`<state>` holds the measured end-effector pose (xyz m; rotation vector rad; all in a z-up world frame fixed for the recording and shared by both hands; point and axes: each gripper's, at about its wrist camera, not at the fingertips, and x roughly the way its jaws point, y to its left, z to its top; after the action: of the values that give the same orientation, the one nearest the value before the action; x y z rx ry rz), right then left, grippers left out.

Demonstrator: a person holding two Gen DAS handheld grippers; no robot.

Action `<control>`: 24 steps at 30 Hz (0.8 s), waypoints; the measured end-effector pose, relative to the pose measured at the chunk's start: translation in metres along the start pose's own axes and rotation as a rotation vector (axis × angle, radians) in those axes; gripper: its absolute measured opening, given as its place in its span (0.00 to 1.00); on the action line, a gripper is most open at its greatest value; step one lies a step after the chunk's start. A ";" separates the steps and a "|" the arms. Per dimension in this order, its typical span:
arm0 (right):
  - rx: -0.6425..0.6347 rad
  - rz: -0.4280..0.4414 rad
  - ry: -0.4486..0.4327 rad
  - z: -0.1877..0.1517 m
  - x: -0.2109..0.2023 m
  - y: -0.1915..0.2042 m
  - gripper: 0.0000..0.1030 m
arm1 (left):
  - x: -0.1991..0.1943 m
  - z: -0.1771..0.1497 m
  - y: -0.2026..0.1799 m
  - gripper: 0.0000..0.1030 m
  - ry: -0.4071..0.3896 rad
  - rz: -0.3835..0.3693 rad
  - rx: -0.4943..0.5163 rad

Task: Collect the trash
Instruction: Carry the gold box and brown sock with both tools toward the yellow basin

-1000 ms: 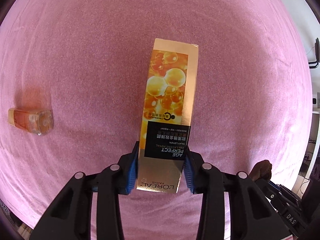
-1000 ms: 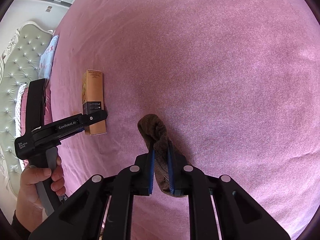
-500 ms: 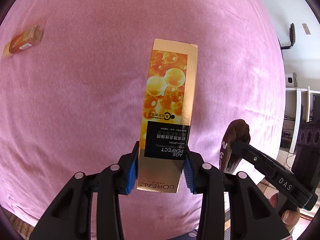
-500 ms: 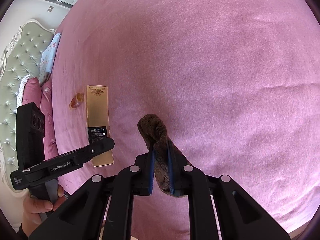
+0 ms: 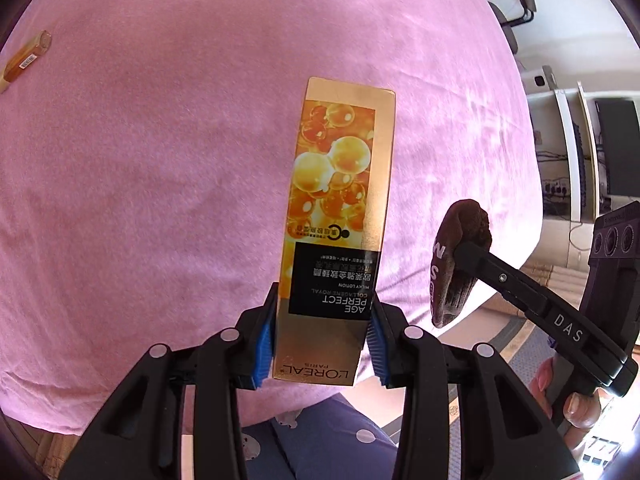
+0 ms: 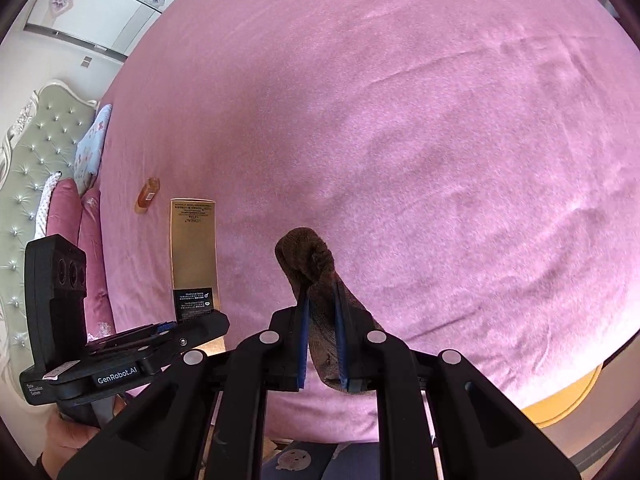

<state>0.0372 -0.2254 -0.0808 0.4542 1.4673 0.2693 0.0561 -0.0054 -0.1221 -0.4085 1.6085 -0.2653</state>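
Observation:
My left gripper (image 5: 320, 340) is shut on a tall gold and orange lotion box (image 5: 340, 216), held by its lower end above the pink bed. The same box (image 6: 194, 256) shows in the right wrist view, clamped in the left gripper (image 6: 188, 322). A brown sock (image 6: 316, 300) hangs bunched between the blue pads of my right gripper (image 6: 322, 344), which is shut on it. In the left wrist view the sock (image 5: 456, 260) and the right gripper (image 5: 466, 250) are at the right. A small amber bottle (image 5: 26, 58) lies on the bed at the far left, also seen as the bottle (image 6: 148, 196) beyond the box.
The pink bedspread (image 6: 400, 140) fills both views. A tufted green headboard (image 6: 28, 168) and pillows (image 6: 90, 148) lie at the left. The bed's near edge, a person's patterned clothing (image 5: 320, 448) and floor are below. A desk, chair and monitor (image 5: 616, 148) stand at the right.
Both grippers have drawn back and up toward the bed's near edge, each keeping its hold. The amber bottle has slid to the far upper left; room furniture has come into view.

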 end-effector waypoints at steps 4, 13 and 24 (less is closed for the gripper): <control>0.051 -0.016 -0.022 -0.029 -0.023 -0.031 0.11 | 0.013 -0.021 -0.033 0.38 0.040 0.002 0.073; 0.236 -0.026 -0.109 -0.091 -0.101 -0.140 0.11 | 0.070 -0.065 -0.159 0.38 0.133 -0.009 0.245; 0.446 -0.075 -0.169 -0.165 -0.161 -0.279 0.11 | 0.139 -0.136 -0.290 0.38 0.248 -0.025 0.428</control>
<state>-0.1689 -0.5223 -0.0699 0.7593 1.3726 -0.1596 -0.0556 -0.3365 -0.1186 -0.0665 1.7314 -0.6863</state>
